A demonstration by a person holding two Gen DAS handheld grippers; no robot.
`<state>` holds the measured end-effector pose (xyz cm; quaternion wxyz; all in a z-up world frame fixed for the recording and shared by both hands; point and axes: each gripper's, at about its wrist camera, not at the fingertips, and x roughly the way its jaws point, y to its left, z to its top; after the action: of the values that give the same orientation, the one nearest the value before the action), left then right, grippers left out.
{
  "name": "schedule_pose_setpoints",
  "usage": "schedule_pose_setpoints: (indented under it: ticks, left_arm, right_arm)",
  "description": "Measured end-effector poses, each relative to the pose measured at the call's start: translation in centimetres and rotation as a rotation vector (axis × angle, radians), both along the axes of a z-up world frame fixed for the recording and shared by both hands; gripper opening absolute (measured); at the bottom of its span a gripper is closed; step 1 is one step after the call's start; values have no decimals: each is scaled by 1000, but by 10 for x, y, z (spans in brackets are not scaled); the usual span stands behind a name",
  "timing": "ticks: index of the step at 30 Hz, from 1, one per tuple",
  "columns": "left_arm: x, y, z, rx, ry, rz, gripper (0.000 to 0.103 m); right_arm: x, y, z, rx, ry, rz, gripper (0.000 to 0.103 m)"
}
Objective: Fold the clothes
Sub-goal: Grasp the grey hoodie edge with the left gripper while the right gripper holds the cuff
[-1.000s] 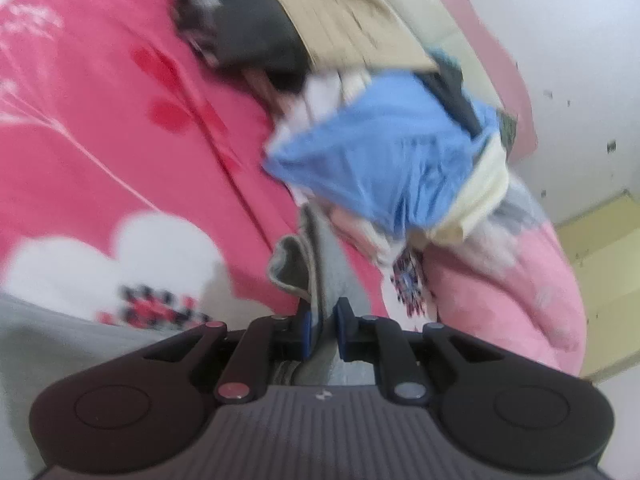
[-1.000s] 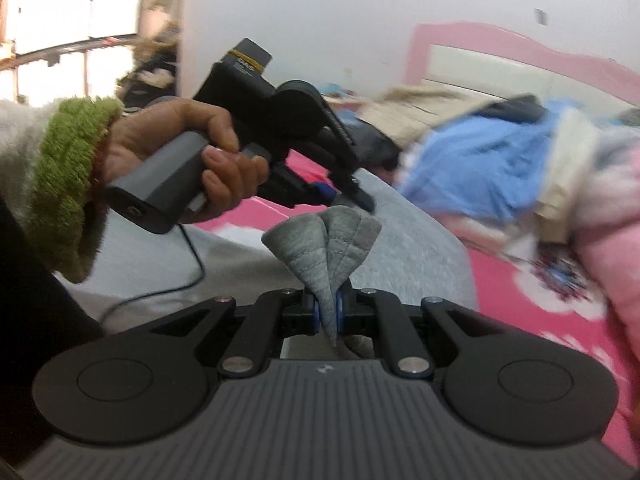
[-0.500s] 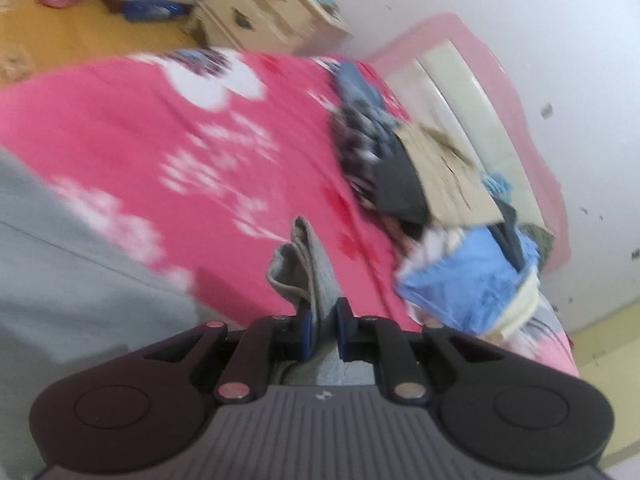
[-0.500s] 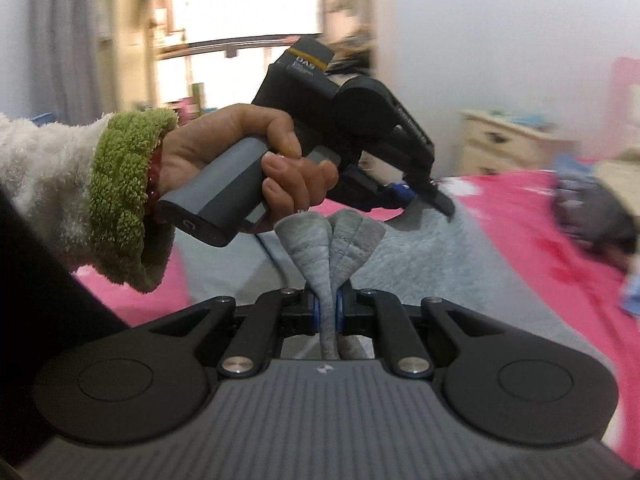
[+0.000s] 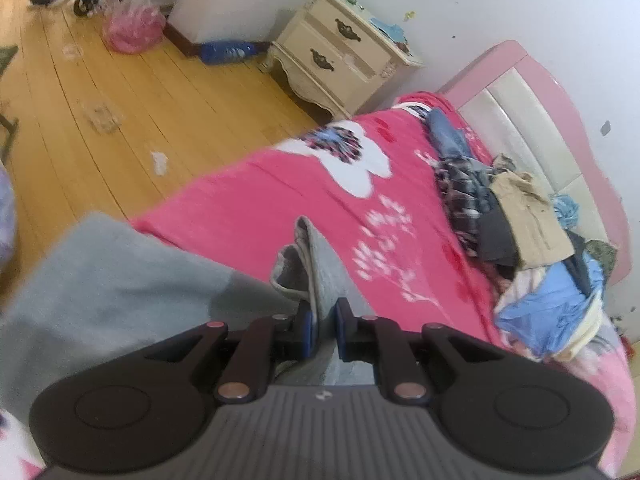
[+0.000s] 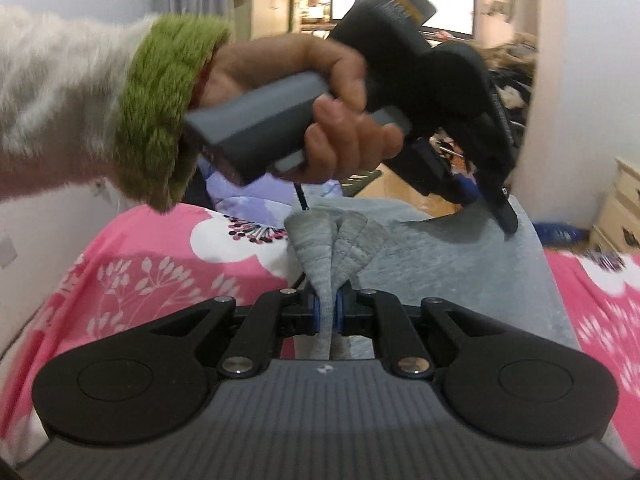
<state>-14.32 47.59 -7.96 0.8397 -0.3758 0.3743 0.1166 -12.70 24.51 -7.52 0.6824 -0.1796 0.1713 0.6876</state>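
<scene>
Nearest the right wrist camera, the right tool [image 6: 328, 314] is seen pressed together on a bunched fold of the grey garment [image 6: 452, 256], whose ribbed edge fans out just above the blue pads. In the left wrist view the left tool [image 5: 322, 326] is likewise pinching a doubled hem of the same garment [image 5: 316, 264]. Between the two grips the cloth is held up as a broad grey sheet over the pink flowered bed [image 5: 260, 200]. In the right view the left tool's body is seen gripped by a hand [image 6: 304, 120] in a green-cuffed fleecy sleeve [image 6: 160, 120], close above the cloth.

Further along the bed, a heap of unfolded clothes [image 5: 532, 240] is piled near the pink headboard [image 5: 560, 92]. Beyond the bed's edge lie a wooden floor [image 5: 120, 100] and a cream nightstand [image 5: 340, 52].

Several risks are judged from here. Both grips are taken on narrow bunches of thick fabric, so a corner could be dragged out of the pads if the sheet is pulled taut or swung. Should the edges be laid down unevenly, a skewed fold would result. The cloth hangs partly past the bed's side, so a dropped corner could be trailed onto the littered floor. The heap could also be snagged if the garment is spread too near it.
</scene>
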Motion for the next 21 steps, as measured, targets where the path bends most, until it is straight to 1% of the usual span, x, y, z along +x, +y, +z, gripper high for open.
schedule_pose_setpoints:
  ticks: [2, 8, 12, 16, 21]
  left_arm:
    - [-5, 15, 0, 22, 16, 5, 12]
    - [-17, 50, -6, 43, 45, 12, 12]
    - [-24, 68, -9, 49, 54, 20, 12]
    - [-30, 82, -9, 41, 57, 29, 12]
    - [-34, 98, -9, 35, 61, 33, 12]
  right_arm:
    - [-3, 20, -2, -9, 14, 9, 6]
    - [-7, 66, -6, -30, 37, 20, 6]
    - [-10, 80, -14, -46, 50, 18, 6]
    - [-13, 92, -14, -53, 61, 17, 6]
    - [-20, 113, -20, -58, 55, 15, 6]
